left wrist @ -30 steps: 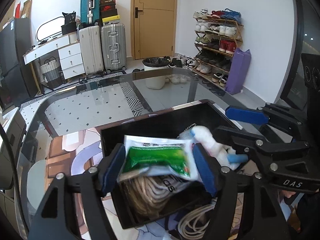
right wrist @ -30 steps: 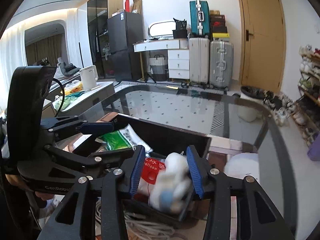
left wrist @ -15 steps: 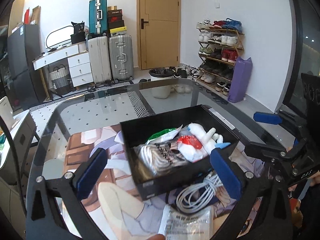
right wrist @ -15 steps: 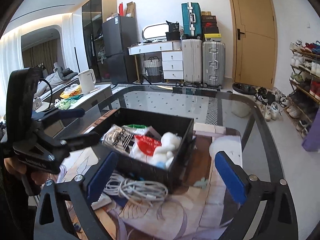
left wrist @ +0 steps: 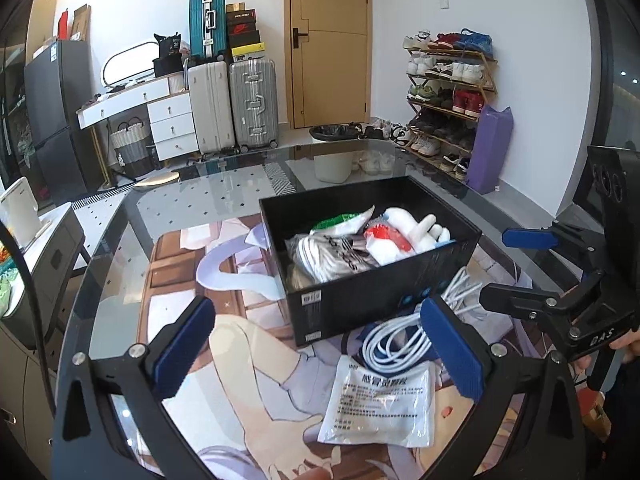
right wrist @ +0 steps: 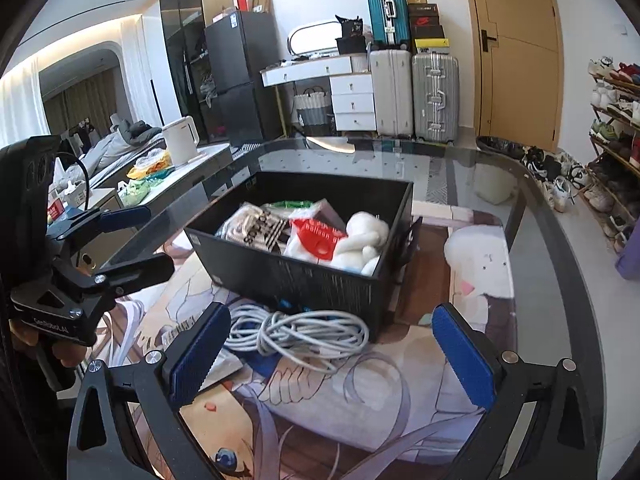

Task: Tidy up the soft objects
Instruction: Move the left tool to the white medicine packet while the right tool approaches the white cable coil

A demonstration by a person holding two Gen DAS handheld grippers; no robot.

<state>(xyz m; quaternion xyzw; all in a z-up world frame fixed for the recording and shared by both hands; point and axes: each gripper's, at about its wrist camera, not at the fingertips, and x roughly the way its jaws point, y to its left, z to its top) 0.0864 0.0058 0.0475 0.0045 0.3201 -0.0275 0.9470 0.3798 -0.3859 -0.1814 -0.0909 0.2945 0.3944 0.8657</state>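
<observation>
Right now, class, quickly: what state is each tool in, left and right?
Left tool: open, holding nothing, above the printed mat.
Right tool: open, holding nothing, above the coiled white cable.

Green packet (left wrist: 340, 222) mostly buried under the striped bag (left wrist: 332, 258), only a corner shows. Plush toy (left wrist: 416, 230) partly covered by the red-and-white pouch (left wrist: 386, 240); its lower body is hidden by the black box (left wrist: 360, 304) wall. White cable (left wrist: 404, 338) coil partly behind the left gripper (left wrist: 318, 344) pad. Flat white packet (left wrist: 382, 402): print too small to read. Left gripper body cut off at the bottom edge. Floor mat print cut by frame.
</observation>
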